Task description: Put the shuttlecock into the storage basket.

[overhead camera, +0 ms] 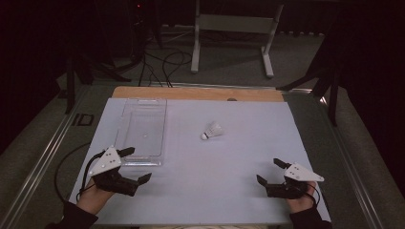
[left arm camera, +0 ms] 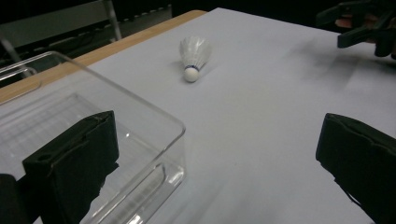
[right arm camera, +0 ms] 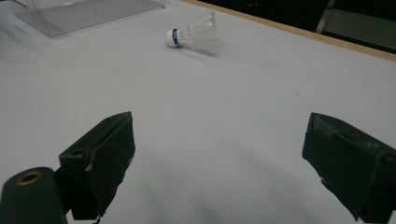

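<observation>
Two grippers are resting at the near edge of the white table sheet [overhead camera: 200, 191], both empty. Left gripper [overhead camera: 133, 167] is sitting with its jaws spread wide, one jaw lying over the near corner of the clear plastic tray [overhead camera: 125, 125], the other out over bare sheet; whether that jaw is touching the tray wall cannot be told. Right gripper [overhead camera: 271, 172] is likewise holding its jaws wide apart, touching nothing but the sheet region beneath.

Farther out, near the sheet's middle, the shuttlecock [overhead camera: 212, 130] is lying on its side, just right of the tray and apart from it. Its long axis is running diagonally: cork tip pointing toward the near-left, feather skirt toward the far-right. It is lying ahead and to the right of the left gripper, ahead and to the left of the right gripper. Judgement: distances look roughly comparable; the right gripper view is showing the shuttlecock [right arm camera: 194, 35] broadside, favouring a pinch across the cork from that side.
</observation>
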The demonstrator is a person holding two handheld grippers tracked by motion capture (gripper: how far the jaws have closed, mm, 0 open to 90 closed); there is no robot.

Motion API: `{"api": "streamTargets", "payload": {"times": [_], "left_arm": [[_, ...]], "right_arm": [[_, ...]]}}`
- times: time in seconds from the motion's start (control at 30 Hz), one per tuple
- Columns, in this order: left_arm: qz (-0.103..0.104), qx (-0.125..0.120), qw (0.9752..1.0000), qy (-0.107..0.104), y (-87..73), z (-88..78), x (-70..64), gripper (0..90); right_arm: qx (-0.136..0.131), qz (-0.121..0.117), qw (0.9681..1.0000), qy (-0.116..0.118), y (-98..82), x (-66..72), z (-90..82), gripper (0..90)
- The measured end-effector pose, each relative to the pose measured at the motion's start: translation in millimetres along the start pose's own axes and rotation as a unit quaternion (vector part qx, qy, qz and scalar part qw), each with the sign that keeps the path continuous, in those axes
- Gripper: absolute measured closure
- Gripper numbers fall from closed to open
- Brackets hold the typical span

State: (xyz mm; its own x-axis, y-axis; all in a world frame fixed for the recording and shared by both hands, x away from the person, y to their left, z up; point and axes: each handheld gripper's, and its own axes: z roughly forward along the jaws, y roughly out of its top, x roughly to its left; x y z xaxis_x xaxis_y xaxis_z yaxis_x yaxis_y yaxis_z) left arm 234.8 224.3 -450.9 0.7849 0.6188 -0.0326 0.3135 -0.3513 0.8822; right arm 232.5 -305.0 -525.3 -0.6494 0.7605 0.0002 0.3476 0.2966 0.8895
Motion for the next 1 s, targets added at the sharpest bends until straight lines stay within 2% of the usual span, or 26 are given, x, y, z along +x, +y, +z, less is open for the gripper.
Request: {"api": "streamTargets", "payload": {"times": [0.4,0.67,1.0], "left_arm": [[0.017,0.007,0.9997,-0.019,29.7,15.4,-0.3,0.0],[0.03,0.008,0.9991,-0.029,44.0,26.6,-2.3,0.0],[0.049,0.042,0.9971,-0.042,59.6,48.9,-6.1,0.0]], "right_arm": [[0.0,0.0,1.0,-0.001,0.2,-0.8,-0.6,9.5],[0.002,-0.002,1.0,0.0,0.1,-0.6,0.2,9.5],[0.001,0.0,1.0,0.004,0.2,-0.6,0.0,9.4]]}}
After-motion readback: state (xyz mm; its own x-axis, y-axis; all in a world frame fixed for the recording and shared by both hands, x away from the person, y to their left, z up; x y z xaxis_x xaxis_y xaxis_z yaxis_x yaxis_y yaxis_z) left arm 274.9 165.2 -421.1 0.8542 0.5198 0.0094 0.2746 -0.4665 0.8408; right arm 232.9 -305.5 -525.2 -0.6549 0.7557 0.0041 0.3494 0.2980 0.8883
